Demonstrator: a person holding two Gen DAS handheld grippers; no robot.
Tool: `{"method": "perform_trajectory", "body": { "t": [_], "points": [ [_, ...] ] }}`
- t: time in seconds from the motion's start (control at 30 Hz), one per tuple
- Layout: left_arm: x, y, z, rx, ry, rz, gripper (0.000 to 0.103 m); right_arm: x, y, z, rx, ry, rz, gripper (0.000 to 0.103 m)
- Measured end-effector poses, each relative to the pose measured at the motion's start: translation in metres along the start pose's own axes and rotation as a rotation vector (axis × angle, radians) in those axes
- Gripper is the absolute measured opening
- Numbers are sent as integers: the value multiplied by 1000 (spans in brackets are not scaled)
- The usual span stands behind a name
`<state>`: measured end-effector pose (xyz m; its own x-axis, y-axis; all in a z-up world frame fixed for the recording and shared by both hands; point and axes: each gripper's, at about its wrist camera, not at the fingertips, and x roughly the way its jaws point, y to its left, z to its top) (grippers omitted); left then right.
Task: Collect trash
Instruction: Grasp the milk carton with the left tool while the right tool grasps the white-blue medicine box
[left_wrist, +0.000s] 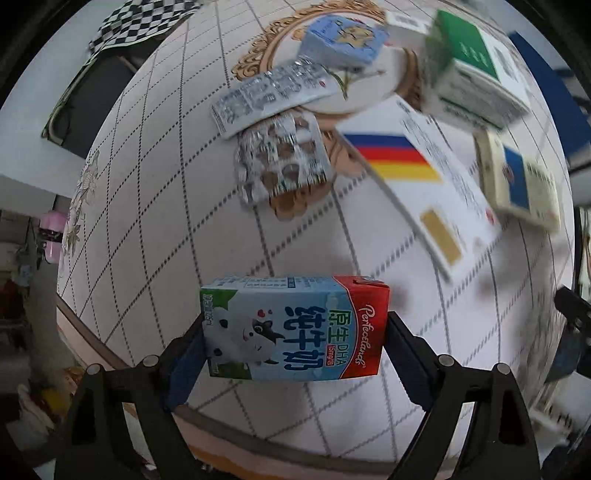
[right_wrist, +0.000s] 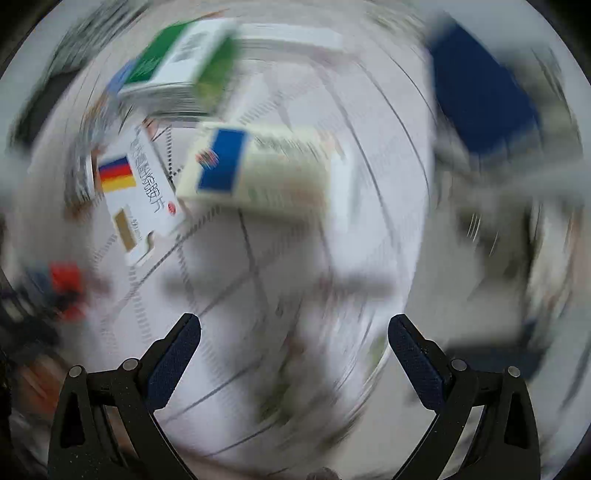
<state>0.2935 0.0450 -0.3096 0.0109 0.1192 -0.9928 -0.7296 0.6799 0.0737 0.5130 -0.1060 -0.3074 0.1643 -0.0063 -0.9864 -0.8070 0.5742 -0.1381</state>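
- Left wrist view first: your bench, under a quilted cloth, carries the scattered trash, all near one another toward the far side.
- Striped box lies flat; green box and blue-panel box lie just beside it, easy to straddle.
- Milk carton sits crosswise in your left claw, clamped end to end, probably so it cannot tip.
- Blister packs are flat; expect harder pinches.
- Right claw is spread and empty.

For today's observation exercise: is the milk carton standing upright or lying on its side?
On its side: the milk carton lies lengthwise between the left claw's fingers, print sideways.
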Motion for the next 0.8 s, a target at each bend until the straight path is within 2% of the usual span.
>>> {"method": "perform_trajectory", "body": {
  "t": [0.13, 0.2, 0.3, 0.4, 0.47, 0.57, 0.63, 0.7, 0.73, 0.8],
  "points": [
    [8, 2, 5, -58, 15, -18, 89, 23, 24, 49, -342, 26, -145, 102],
    [10, 6, 5, -77, 20, -28, 89, 37, 33, 67, -491, 47, -179, 102],
    [13, 3, 6, -87, 25, -38, 89, 49, 38, 87, -564, 68, -153, 102],
    [18, -5, 12, -90, 32, -44, 89, 63, 35, 98, -561, 112, -59, 103],
    [20, -5, 13, -90, 33, -47, 89, 63, 29, 99, -520, 96, -45, 102],
    [23, -5, 7, -81, 35, -50, 89, 60, 11, 100, -360, 116, 12, 101],
    [28, -7, 19, -74, 42, -54, 89, 59, -4, 90, -180, 155, 52, 100],
    [26, 0, 13, -62, 50, -58, 89, 62, -28, 67, 100, 256, 109, 101],
    [28, 2, 10, -57, 56, -60, 89, 62, -34, 58, 176, 274, 142, 101],
    [31, 6, 5, -50, 75, -59, 89, 65, -46, 32, 378, 339, 293, 102]
  ]
}}
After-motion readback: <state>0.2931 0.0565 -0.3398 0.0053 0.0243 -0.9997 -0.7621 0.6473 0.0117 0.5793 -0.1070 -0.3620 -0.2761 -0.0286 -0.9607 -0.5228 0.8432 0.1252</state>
